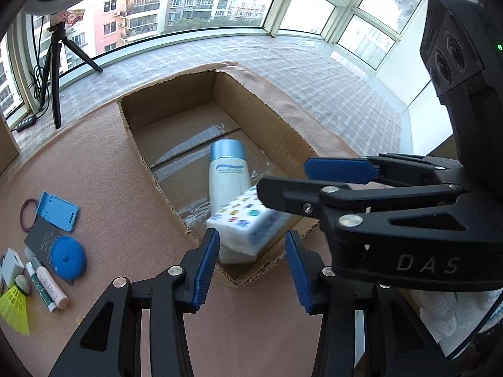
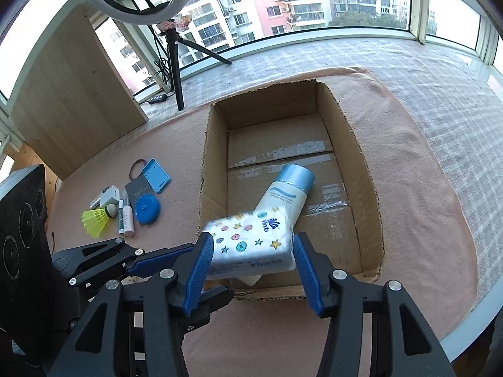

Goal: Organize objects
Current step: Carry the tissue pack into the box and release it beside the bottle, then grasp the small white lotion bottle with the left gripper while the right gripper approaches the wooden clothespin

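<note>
Right gripper [image 2: 250,259] clamped tissue pack [image 2: 251,245] above box [image 2: 367,188]; left gripper [image 1: 253,268] empty, part-open. Risk: pack dropped onto bottle [image 2: 289,191] just beyond fingers, bounced out.

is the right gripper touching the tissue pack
Touching. The right wrist view shows the right gripper with both blue pads pressed against the sides of the tissue pack, held above the box.

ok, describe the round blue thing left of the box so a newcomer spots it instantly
Left of the open cardboard box, loose items lie clustered on the pink cloth. At the cluster's box-side edge sits the tape measure, overlapping a dark card. It is the only round blue disc; the nearby blue phone stand is rectangular.
</note>
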Demonstrator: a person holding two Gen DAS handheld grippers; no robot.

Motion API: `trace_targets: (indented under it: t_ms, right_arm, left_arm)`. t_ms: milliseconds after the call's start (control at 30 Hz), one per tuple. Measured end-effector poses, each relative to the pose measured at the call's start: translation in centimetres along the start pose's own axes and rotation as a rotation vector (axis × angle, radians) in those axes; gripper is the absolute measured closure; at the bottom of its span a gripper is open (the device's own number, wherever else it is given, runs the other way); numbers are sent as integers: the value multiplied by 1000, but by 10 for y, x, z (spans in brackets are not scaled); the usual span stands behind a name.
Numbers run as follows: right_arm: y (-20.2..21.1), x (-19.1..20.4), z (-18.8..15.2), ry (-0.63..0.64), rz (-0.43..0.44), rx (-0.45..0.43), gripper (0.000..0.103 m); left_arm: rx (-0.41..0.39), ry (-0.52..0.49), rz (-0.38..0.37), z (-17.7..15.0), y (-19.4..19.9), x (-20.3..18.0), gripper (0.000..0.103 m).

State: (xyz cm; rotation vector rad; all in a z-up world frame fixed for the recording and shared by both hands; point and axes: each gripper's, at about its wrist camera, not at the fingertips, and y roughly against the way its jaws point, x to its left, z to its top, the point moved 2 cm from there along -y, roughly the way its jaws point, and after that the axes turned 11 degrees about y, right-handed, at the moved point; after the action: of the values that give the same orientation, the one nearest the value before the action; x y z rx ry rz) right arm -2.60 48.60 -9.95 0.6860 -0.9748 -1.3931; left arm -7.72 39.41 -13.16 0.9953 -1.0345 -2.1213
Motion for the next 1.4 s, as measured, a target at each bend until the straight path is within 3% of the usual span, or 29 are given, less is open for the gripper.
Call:
trace_targets:
  t_ms: [333,633,900,1100,1167,1400]
  right_arm:
    - [5,-4,0,-22,-7,-28,51]
    - [-2,15,-10,-25,42,-24,51]
    - [-12,39,-22,-2,86,-3,51]
    - [-18,47,-31,-9,102,13,51]
    - [-19,48,-34,-12,102,17,51]
    - [-20,50,-41,-23,92,25,50]
  left_arm:
    - [-30,80,56,-4,29,41,55]
    - [-31,270,207,-5,53,143,55]
    - [1,438,291,1,54,231,58]
    - [27,488,304,12,46,254,66]
    - [36,493,322,10,42,260,72]
    - [69,490,291,-5,32,261,76]
